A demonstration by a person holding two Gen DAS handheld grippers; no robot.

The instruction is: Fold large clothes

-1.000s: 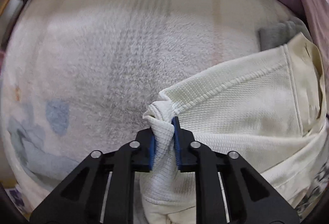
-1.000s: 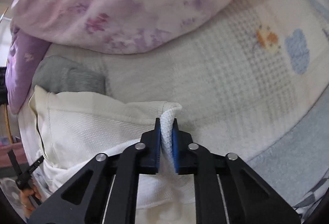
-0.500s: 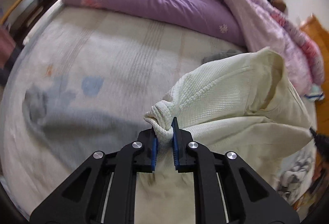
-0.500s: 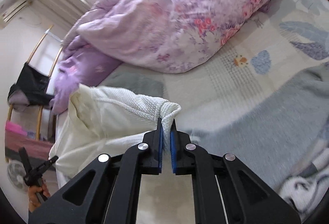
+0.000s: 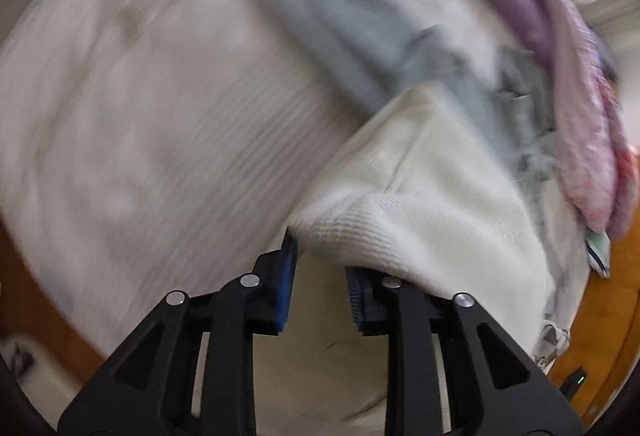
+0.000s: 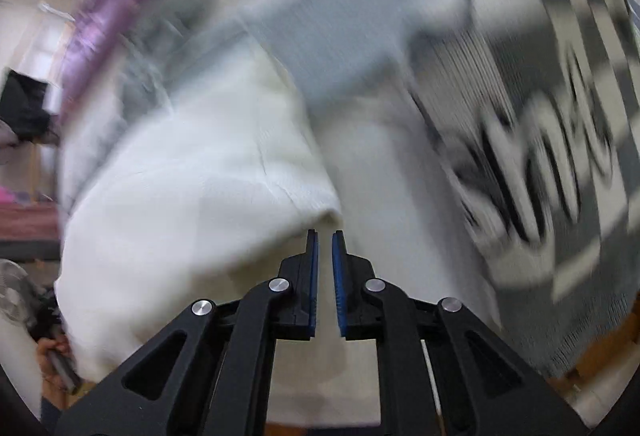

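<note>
A cream knitted garment (image 5: 420,203) lies bunched on the bed, and both views are blurred by motion. My left gripper (image 5: 320,256) points steeply down with its jaws opening. The garment's ribbed hem (image 5: 352,236) lies across the tips and over the right finger, and neither pad presses on it. In the right wrist view the garment (image 6: 180,215) fills the left half. Its corner (image 6: 330,215) sits just beyond my right gripper (image 6: 325,236). Those jaws stand a narrow gap apart and are opening, with both blue pads bare.
The pale bed sheet (image 5: 140,135) with a grey-blue patch (image 5: 340,15) spreads behind. A purple quilt (image 5: 560,47) is heaped at the right, beside a wooden edge (image 5: 608,296). A black-and-white patterned blanket (image 6: 560,155) lies right of the garment. A person's hand (image 6: 52,352) shows low left.
Both grippers swept fast across the bed with the garment, and the left one rolled. The left jaws spread and let go of the pinched hem. The fold no longer sits between the right pads.
</note>
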